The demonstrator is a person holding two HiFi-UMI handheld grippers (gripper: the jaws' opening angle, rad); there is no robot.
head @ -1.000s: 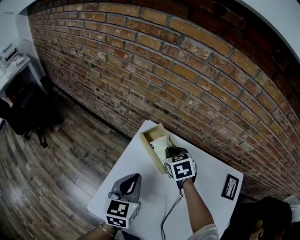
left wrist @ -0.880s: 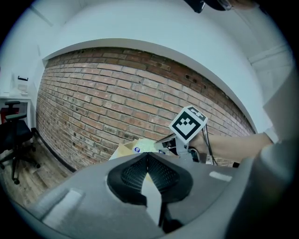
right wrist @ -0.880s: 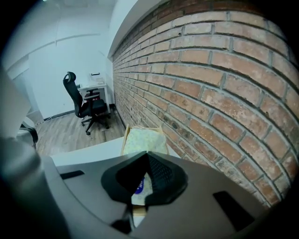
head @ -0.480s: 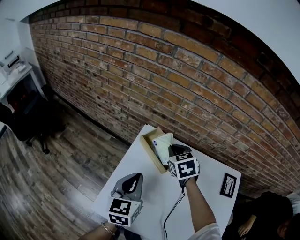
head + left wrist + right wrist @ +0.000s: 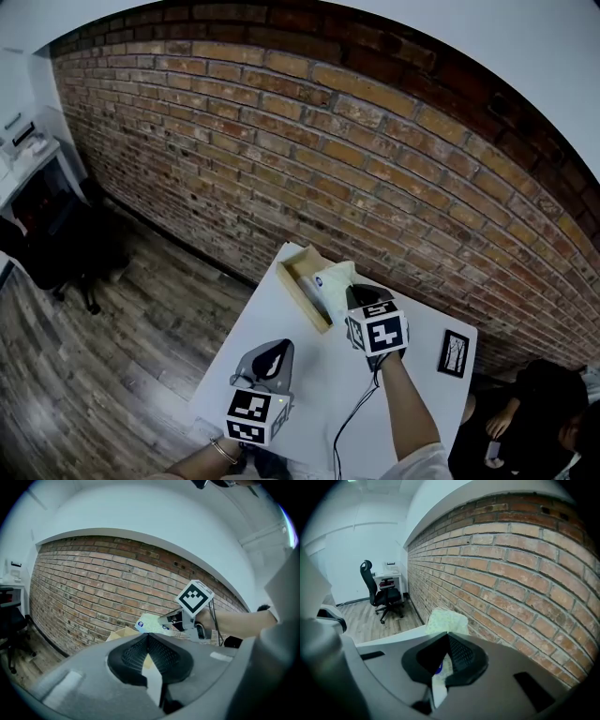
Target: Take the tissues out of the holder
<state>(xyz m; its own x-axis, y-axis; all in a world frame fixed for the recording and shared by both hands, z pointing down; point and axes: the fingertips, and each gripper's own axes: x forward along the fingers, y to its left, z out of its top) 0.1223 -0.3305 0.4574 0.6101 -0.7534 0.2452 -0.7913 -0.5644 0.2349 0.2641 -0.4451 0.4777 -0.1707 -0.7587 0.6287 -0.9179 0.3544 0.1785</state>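
Office chair (image 5: pixel 56 248) at far left, dark, on plank floor (image 5: pixel 112 375). Next, white table (image 5: pixel 319 370), one corner toward brick wall (image 5: pixel 375 150).

Over the table's near left part, left gripper (image 5: pixel 273 354), held in a hand. Jaws pressed together at the tips, nothing between them (plain enough in the left gripper view).

Beyond it, wooden holder (image 5: pixel 302 298), an open-topped box resting on the table by the wall-side edge. Just right of that and above it, tissue pack (image 5: pixel 336 277), pale green with a small blue label, held up over the holder's right end. Cannot tell whether its lower edge is clear of the box.

Clamped from the right by right gripper (image 5: pixel 352 294), jaws almost closed on the pack, the pack's far end sticking out past the tips toward the bricks. Black cable (image 5: pixel 349 412) trailing back across the table beside that arm.

Farther right, near the table's right corner, small dark framed card (image 5: pixel 455 353), flat, well apart from the rest.
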